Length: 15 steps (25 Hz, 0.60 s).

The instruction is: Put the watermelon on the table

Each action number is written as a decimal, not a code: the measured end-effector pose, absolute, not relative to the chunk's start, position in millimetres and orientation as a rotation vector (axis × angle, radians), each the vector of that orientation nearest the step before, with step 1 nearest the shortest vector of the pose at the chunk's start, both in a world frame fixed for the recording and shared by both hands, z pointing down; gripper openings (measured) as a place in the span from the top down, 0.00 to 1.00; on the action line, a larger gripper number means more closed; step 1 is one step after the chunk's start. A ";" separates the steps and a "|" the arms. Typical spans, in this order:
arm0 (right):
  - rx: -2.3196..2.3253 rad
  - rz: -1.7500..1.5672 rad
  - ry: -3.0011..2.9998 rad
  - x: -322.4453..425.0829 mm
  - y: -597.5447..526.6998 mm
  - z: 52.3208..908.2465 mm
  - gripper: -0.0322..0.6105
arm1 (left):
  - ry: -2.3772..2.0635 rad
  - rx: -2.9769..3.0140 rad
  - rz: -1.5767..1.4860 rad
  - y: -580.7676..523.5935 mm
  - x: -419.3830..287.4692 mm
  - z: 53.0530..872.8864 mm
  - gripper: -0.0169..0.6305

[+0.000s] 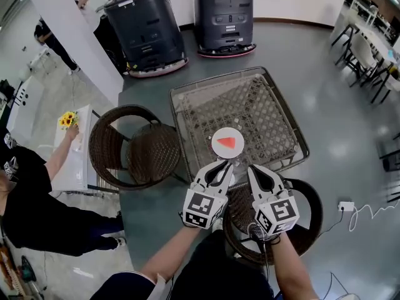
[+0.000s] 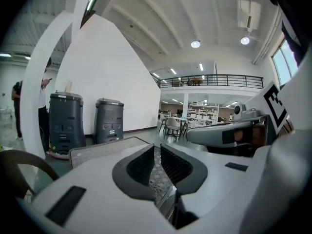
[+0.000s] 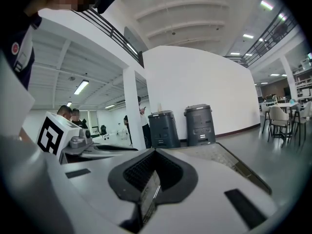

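Observation:
A red watermelon slice (image 1: 229,143) lies on a white plate (image 1: 228,130) at the near edge of the square wicker table (image 1: 187,99). My left gripper (image 1: 224,163) (image 2: 157,147) hovers just on the near side of the plate, its jaws a narrow slit apart with nothing between them. My right gripper (image 1: 253,167) (image 3: 155,152) hangs beside it to the right, fingertips together and empty. Both gripper views look level over the table top, and neither shows the slice.
A round wicker chair (image 1: 134,149) stands left of the table and another (image 1: 306,224) lies under my hands. Two dark wheeled machines (image 1: 147,27) (image 1: 224,14) stand beyond the table. A person (image 1: 31,192) sits at far left by yellow flowers (image 1: 67,120). A white cable (image 1: 345,205) lies on the floor at right.

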State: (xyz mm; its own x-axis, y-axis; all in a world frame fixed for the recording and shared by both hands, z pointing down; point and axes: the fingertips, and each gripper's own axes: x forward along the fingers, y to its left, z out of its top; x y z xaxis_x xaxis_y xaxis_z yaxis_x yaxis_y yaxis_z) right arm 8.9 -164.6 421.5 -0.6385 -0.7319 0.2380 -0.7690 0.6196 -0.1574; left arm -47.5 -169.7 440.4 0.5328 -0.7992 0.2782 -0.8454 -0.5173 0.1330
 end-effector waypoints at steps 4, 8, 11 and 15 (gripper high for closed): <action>1.218 0.290 -2.751 3.0 -154.1 398.3 0.95 | -1.374 2.577 0.239 -155.3 -41.5 412.5 0.97; 1.192 0.224 -2.798 0.7 -146.1 380.1 0.95 | -1.376 2.610 0.201 -144.1 -37.3 392.9 0.97; 1.184 0.206 -2.824 -0.8 -143.6 369.6 0.95 | -1.382 2.617 0.174 -139.1 -37.9 381.8 0.97; 1.181 0.198 -2.842 1.1 -141.7 364.3 0.95 | -1.392 2.621 0.165 -136.0 -36.2 375.7 0.97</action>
State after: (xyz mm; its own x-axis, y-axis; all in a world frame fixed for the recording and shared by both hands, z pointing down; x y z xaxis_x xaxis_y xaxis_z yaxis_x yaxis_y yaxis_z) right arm 1.1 -141.7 364.3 -0.7055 -0.7013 0.1020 -0.7087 0.6990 -0.0959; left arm -36.2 -136.0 375.7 0.5584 -0.8106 0.1761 -0.8293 -0.5503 0.0967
